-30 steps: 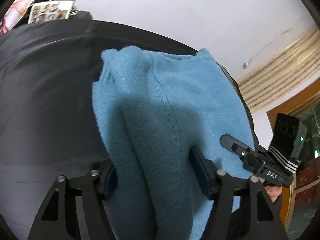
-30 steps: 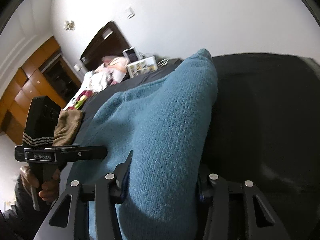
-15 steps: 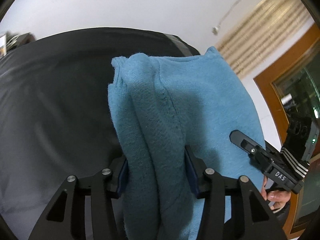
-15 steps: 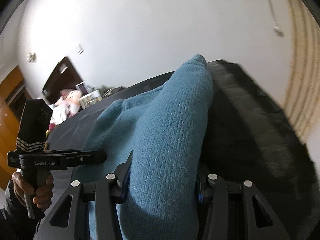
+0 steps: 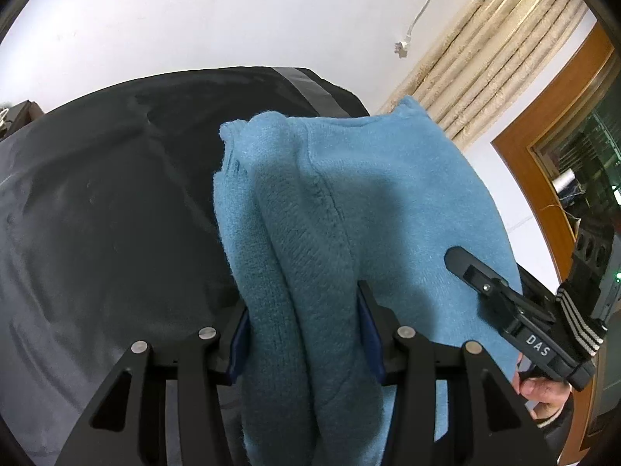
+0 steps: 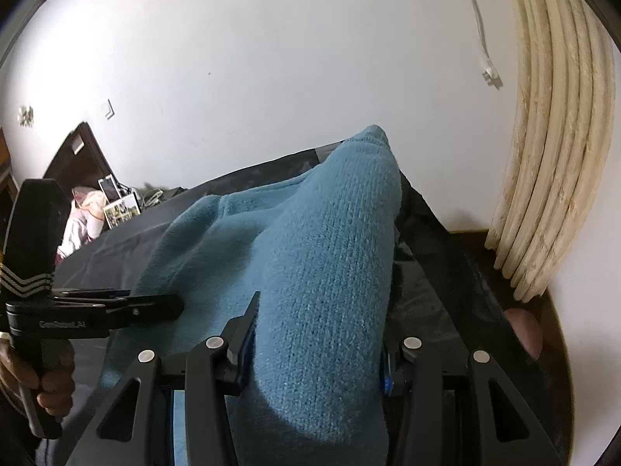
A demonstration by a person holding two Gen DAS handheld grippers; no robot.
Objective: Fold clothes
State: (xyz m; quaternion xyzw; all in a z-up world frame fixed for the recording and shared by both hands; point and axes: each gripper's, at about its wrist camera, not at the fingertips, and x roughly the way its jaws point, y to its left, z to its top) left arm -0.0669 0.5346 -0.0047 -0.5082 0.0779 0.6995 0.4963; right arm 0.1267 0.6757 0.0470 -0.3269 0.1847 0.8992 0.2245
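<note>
A blue knitted sweater [image 5: 388, 202] hangs folded over the black bed cover [image 5: 97, 213]. My left gripper [image 5: 302, 318] is shut on a thick bunched fold of it, both pads pressed into the knit. In the right wrist view, my right gripper [image 6: 318, 322] is shut on another thick roll of the sweater [image 6: 330, 233]. The right gripper [image 5: 458, 256] also shows at the sweater's right edge in the left wrist view, with a hand on its handle. Low on the left of the right wrist view is the left gripper [image 6: 170, 306].
A cream curtain [image 6: 551, 136] hangs at the bed's far corner by a white wall with a dangling cord. A wooden door frame [image 5: 543, 155] stands to the right. A dark headboard [image 6: 77, 151], pink cloth and photos [image 6: 116, 206] lie at the far end.
Both grippers have swung sideways with the sweater toward the curtain end of the bed. The left jaws have narrowed on the fold. The right grip looks the same.
</note>
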